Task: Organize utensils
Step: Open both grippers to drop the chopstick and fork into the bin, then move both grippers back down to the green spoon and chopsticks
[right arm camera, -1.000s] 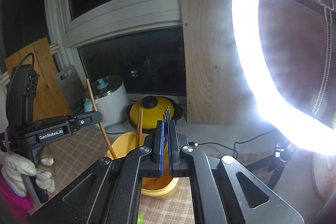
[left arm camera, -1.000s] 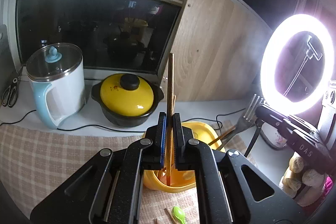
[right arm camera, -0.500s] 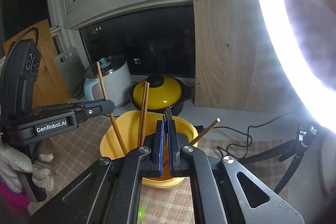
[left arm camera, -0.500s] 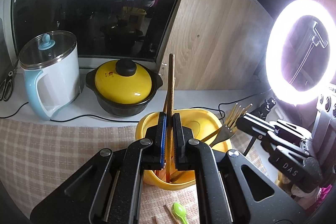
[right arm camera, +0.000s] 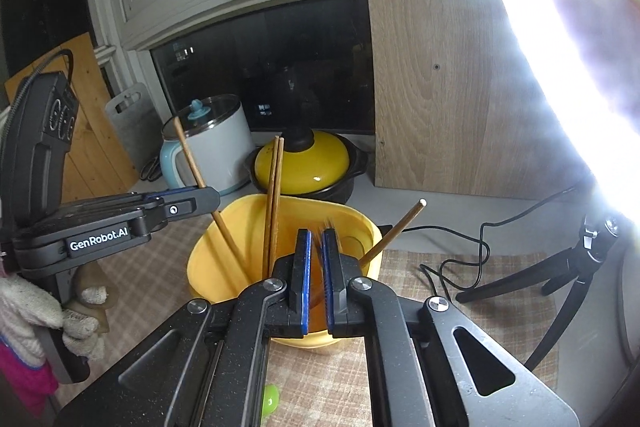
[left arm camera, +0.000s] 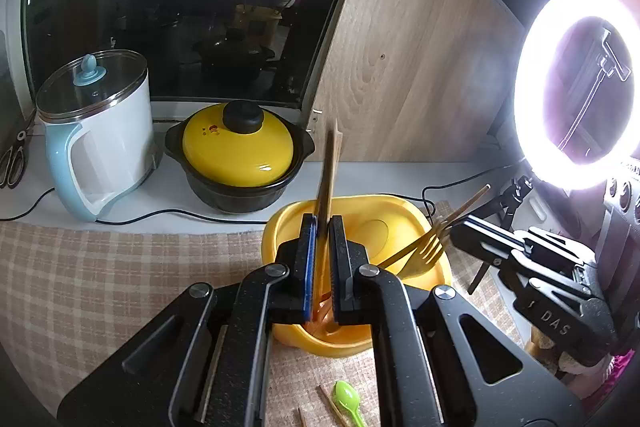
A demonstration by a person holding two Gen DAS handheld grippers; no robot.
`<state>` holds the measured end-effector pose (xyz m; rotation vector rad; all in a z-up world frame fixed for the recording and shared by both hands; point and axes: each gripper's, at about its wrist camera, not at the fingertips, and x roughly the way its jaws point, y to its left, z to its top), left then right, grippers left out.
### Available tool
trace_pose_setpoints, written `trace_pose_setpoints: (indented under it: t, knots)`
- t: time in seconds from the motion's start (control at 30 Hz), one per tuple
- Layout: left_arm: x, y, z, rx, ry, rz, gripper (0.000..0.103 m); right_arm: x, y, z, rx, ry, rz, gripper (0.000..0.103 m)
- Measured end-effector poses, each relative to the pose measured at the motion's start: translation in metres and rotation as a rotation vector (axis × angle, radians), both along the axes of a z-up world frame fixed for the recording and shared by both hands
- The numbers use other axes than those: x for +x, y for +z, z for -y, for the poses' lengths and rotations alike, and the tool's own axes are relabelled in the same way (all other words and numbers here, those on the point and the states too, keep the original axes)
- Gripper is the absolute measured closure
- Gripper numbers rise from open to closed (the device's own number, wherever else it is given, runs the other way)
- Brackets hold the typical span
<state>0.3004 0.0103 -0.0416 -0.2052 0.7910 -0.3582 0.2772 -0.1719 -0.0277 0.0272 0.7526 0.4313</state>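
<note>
— What did each black claw hold, low in frame?

— The left gripper [left arm camera: 324,263] was clamped on a slim wooden chopstick [left arm camera: 329,171]; the right gripper [right arm camera: 316,267] pinched a gold metal fork [left arm camera: 420,251].

— And farther back?

— Both tools dipped into the smooth rounded yellow plastic tub [right arm camera: 208,255] at centre frame; a glossy yellow-lidded black pot [left arm camera: 240,155] sat behind.

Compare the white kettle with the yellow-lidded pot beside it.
The kettle is tall and white; the pot is squat and black.
The kettle's lid is clear glass with a pale blue knob; the pot's lid is solid yellow with a black knob.
The kettle has one long blue side handle; the pot has small ear handles at its rim.
Both are lidded and stand on the white ledge before the dark window.
</note>
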Motion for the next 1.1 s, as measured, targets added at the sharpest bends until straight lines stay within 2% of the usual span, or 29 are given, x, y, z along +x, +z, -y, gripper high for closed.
trace_pose_setpoints:
  t: [0.1, 0.2, 0.23, 0.3, 0.37, 0.53, 0.63, 0.7, 0.77, 0.8, 0.83, 0.87, 1.1]
  knots:
    - [-0.002, 0.001, -0.001, 0.005, 0.003, -0.009, 0.099, -0.002, 0.004, 0.002, 0.011, 0.002, 0.006, 0.098]
    - [-0.007, 0.004, -0.005, -0.002, 0.017, 0.001, 0.084, -0.005, 0.007, 0.005, 0.014, -0.002, 0.015, 0.098]
    - [-0.008, 0.004, -0.007, -0.005, 0.021, 0.002, 0.083, -0.007, 0.008, 0.008, 0.021, -0.007, 0.014, 0.097]
    - [-0.012, 0.005, -0.01, -0.008, 0.025, 0.004, 0.083, -0.01, 0.008, 0.013, 0.04, -0.012, 0.006, 0.09]
    - [-0.015, 0.006, -0.012, -0.005, 0.029, 0.005, 0.083, -0.014, 0.008, 0.017, 0.055, -0.017, 0.0, 0.069]
    - [-0.026, 0.006, -0.019, -0.015, 0.036, -0.001, 0.083, -0.026, 0.008, 0.025, 0.053, -0.03, 0.006, 0.063]
    - [-0.034, 0.006, -0.022, -0.017, 0.038, -0.003, 0.083, -0.032, 0.008, 0.032, 0.046, -0.052, 0.003, 0.043]
    - [-0.041, 0.006, -0.023, -0.003, 0.041, 0.006, 0.083, -0.038, 0.009, 0.038, 0.05, -0.075, 0.005, 0.037]
    - [-0.048, 0.005, -0.023, 0.015, 0.045, 0.009, 0.073, -0.042, 0.008, 0.043, 0.057, -0.085, -0.006, 0.031]
    - [-0.051, 0.004, -0.024, 0.019, 0.05, 0.006, 0.058, -0.044, 0.008, 0.045, 0.062, -0.086, -0.013, 0.03]
    - [-0.054, 0.003, -0.025, 0.017, 0.053, 0.003, 0.051, -0.046, 0.007, 0.048, 0.065, -0.086, -0.021, 0.027]
    - [-0.056, 0.001, -0.027, 0.015, 0.054, -0.004, 0.05, -0.047, 0.006, 0.05, 0.066, -0.085, -0.026, 0.024]
    - [-0.078, -0.014, -0.027, 0.038, 0.039, -0.065, 0.05, -0.063, -0.007, 0.056, 0.067, -0.025, -0.101, 0.024]
